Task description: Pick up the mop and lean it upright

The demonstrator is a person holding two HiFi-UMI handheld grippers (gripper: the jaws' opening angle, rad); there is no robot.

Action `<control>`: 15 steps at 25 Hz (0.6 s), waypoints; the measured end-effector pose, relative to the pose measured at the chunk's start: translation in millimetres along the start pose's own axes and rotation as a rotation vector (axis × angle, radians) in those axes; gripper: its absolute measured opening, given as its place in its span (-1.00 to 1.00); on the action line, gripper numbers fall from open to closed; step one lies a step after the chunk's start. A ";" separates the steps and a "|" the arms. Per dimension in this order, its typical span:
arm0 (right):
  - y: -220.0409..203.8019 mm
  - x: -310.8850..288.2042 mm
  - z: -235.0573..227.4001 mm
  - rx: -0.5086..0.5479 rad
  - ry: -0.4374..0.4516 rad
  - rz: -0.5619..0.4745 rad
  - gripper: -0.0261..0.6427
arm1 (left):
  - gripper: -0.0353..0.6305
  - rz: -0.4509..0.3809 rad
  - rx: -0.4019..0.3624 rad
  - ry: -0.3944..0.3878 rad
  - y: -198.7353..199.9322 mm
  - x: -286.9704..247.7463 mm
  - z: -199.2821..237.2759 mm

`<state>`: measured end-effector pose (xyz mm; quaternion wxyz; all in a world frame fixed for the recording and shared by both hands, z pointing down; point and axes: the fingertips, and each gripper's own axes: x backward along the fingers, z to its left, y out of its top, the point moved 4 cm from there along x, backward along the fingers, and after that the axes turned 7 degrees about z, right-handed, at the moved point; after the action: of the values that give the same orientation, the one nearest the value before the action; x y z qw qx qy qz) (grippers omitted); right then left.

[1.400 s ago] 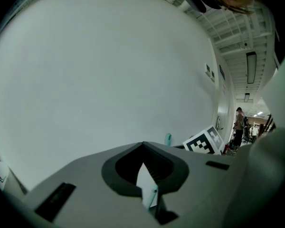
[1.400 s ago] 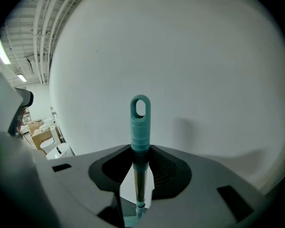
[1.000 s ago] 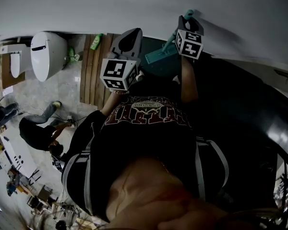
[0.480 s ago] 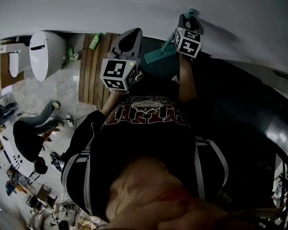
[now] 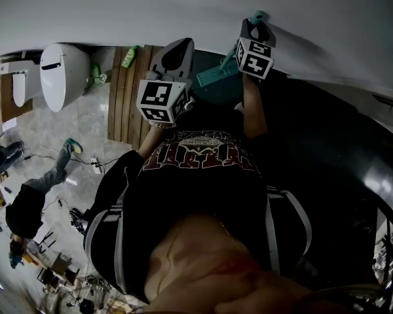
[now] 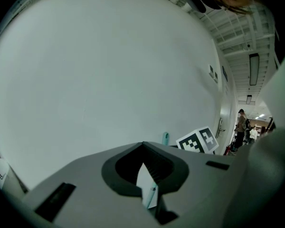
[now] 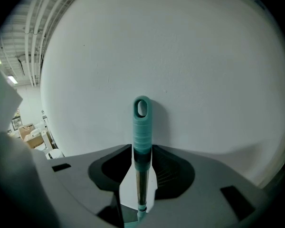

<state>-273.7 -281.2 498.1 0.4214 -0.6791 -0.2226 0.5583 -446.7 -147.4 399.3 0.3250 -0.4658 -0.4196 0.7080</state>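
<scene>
Mop (image 5: 216,80) upright at wall (image 5: 183,5); nothing much is changing.
Both grippers are holding station; only a bystander (image 5: 26,208) is crossing the tiles (image 5: 85,129). Right gripper (image 7: 142,158) is clamping the teal handle (image 7: 142,127), loop end up near the wall; mop head (image 5: 213,84) is resting on dark floor (image 5: 314,142) below. Left gripper (image 6: 143,148) is idling, jaws together, empty. Likely just the release remaining.

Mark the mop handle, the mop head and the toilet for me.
mop handle (image 7: 142,127): right gripper view, on the ribbed teal grip below the hanging loop.
mop head (image 5: 216,78): head view, on its flat teal plate.
toilet (image 5: 62,77): head view, on its white top.
</scene>
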 end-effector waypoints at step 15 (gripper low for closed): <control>-3.5 27.9 0.2 -0.004 0.020 -0.023 -0.54 | -0.76 -0.005 -0.010 -0.025 -1.3 -2.5 -9.5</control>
<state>-265.5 -257.6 485.1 0.4288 -0.6829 -0.2272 0.5460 -436.9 -146.2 399.5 0.3191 -0.4573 -0.4286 0.7109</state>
